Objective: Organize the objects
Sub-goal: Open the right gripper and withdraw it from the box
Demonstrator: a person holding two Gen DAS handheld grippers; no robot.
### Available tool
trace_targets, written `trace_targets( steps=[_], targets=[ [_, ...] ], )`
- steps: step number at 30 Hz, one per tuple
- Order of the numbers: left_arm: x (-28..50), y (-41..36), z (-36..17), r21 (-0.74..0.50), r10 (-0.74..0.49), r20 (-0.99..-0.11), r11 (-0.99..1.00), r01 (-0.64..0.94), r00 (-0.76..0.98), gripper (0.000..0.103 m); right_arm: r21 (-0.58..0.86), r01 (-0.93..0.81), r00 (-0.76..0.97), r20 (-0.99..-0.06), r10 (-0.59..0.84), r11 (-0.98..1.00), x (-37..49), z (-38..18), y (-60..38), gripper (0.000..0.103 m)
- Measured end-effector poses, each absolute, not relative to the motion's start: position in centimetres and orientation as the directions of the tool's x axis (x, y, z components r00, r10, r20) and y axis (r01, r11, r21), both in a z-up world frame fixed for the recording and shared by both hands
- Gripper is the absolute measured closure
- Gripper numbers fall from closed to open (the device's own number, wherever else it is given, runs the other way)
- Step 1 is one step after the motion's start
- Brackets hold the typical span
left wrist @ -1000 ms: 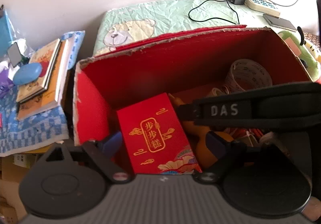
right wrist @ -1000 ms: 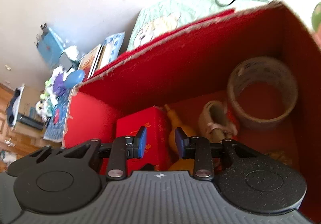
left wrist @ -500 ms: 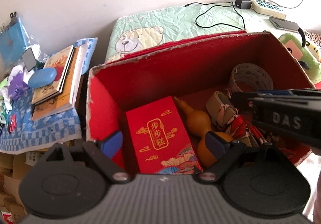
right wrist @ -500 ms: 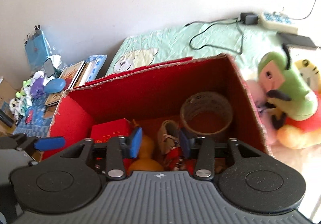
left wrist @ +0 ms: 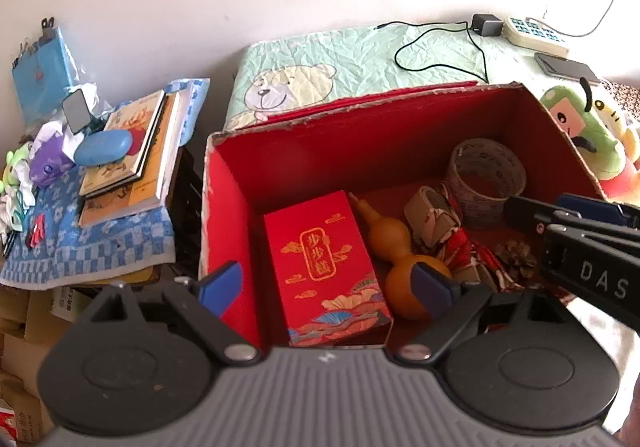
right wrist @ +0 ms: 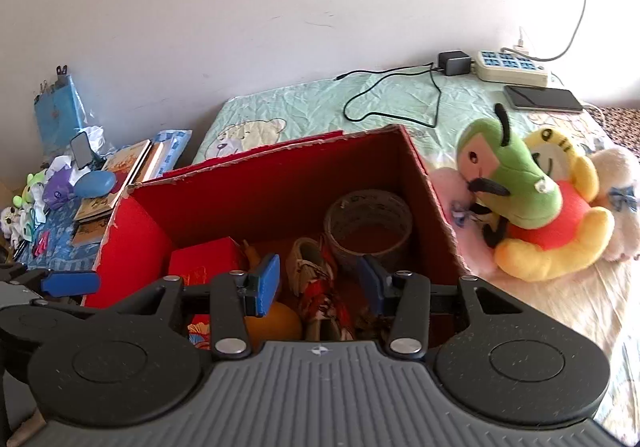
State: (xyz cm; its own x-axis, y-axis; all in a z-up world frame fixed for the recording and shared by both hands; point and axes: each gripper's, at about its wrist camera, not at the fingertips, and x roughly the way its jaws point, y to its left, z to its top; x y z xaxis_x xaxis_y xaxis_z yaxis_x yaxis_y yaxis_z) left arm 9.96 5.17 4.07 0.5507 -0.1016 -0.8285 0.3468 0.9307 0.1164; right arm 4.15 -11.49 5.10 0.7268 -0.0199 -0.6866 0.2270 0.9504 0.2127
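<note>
Both tools are wide and hold nothing: the right tool has just been opening with nothing between its pads, and the left tool hovers by the red box's near edge. Inside lie a red packet, a gourd and a tape roll. This looks like a gap between drops. Next comes the green plush toy on the bed, just beside the box. Room there is open, but the cardboard edge is close.

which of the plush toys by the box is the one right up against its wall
The green plush toy: it leans closest to the red box at its right wall. The yellow plush in the red shirt lies behind it, farther from the box.
</note>
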Motion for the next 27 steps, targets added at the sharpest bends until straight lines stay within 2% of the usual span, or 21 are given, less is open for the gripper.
trace_targets(
  steps=[8,27],
  targets=[
    [8.3,5.4,4.4,0.088,-0.138,-0.813,0.931,0.354,0.565,0.008,0.205,0.263,0.721,-0.691,-0.051,0.943,2.2,5.2,-11.4,0.056],
    [3.8,6.4,5.4,0.127,-0.076,-0.797,0.949,0.290,0.598,0.004,0.180,0.282,0.715,-0.695,-0.081,0.942,-1.6,6.1,-10.6,0.056]
  ],
)
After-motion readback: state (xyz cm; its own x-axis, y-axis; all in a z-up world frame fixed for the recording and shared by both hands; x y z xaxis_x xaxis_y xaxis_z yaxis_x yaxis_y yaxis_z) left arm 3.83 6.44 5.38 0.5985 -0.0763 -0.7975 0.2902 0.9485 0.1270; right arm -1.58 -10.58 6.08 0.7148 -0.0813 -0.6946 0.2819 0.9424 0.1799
